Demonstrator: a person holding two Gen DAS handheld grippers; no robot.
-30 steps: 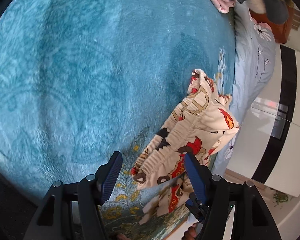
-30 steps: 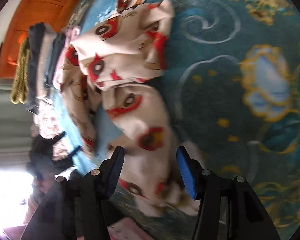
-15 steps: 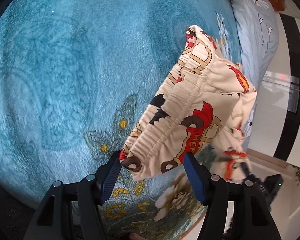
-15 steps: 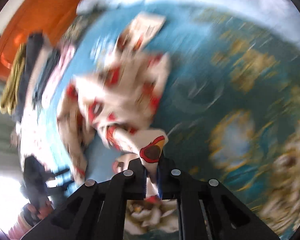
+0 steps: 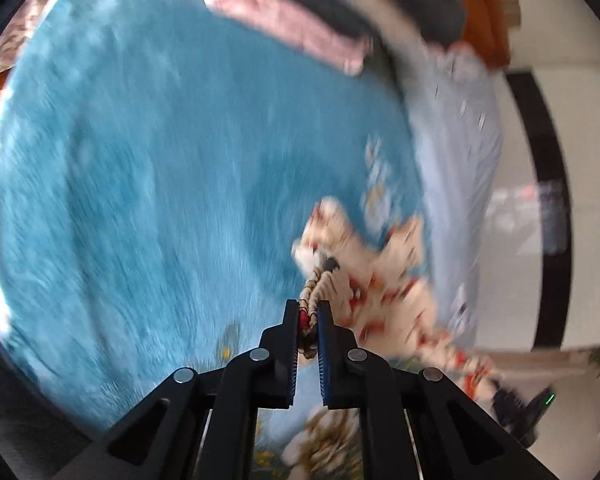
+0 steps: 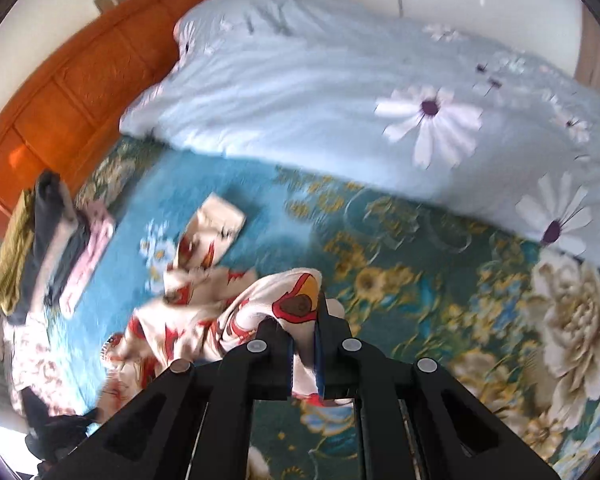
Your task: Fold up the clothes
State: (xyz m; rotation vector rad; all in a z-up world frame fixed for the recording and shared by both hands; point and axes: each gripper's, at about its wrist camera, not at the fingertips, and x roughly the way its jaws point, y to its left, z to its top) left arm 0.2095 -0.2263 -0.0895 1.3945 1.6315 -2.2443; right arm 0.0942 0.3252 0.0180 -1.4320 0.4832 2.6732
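Stack of folded clothes [image 5: 300, 24] sits far left on the teal blanket [image 5: 140, 180]. Your left tool [image 5: 309, 316] has just closed, clamped on the cartoon-print garment [image 5: 364, 276] edge. Your right tool [image 6: 304, 320] is likewise clamped on it, cloth draping between both above the bed. Pale floral duvet [image 6: 340, 92] lies beyond.

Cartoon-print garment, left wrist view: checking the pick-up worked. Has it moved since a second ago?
Yes. The cartoon-print garment lay loose on the blue blanket; now the left claw, having just closed, pinches its edge, lifted off the blanket.
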